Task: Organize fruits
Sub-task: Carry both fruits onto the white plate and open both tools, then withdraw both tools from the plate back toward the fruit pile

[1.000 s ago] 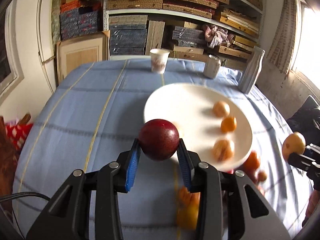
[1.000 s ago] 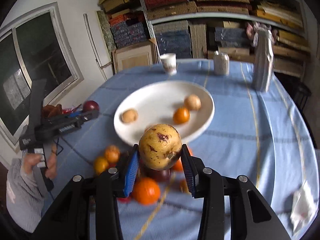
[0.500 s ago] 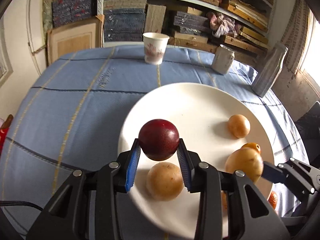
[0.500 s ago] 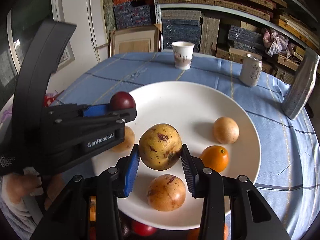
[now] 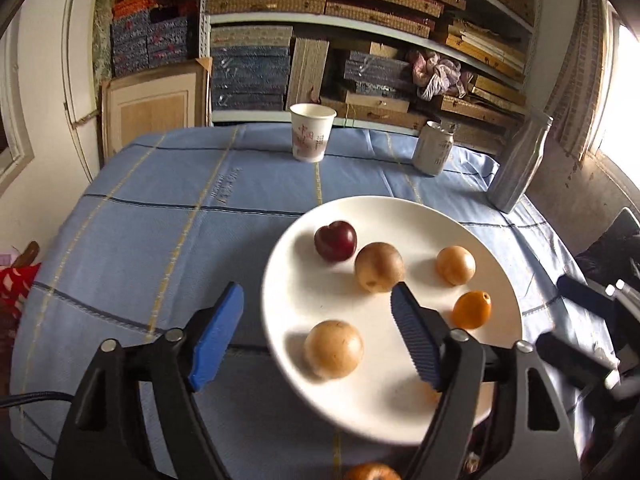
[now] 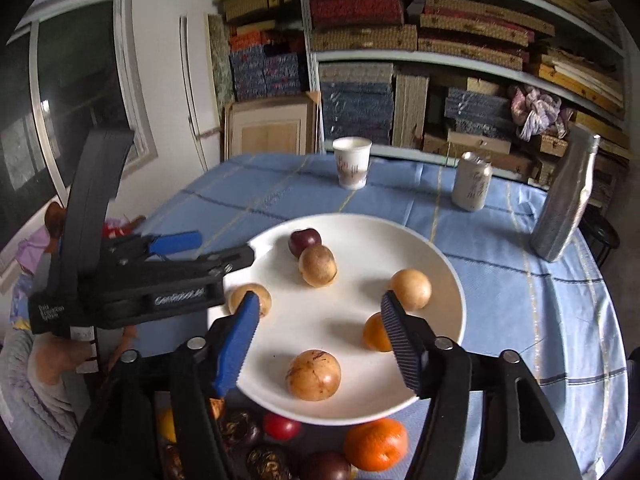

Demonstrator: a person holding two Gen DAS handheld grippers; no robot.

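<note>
Both grippers, left (image 5: pixel 316 334) and right (image 6: pixel 316 344), have just opened wide and hold nothing; plum (image 5: pixel 335 241) and fruit (image 6: pixel 313 375) rest released on the plate (image 5: pixel 400 216) ahead.

The worktop (image 5: pixel 168 216), covered in a blue checked cloth, carries a white plate (image 5: pixel 408 216), a paper cup (image 5: pixel 312 138), a can (image 5: pixel 433 153) and a silver bottle (image 5: pixel 518 164). Loose fruits (image 6: pixel 376 444) lie at the near edge.
</note>
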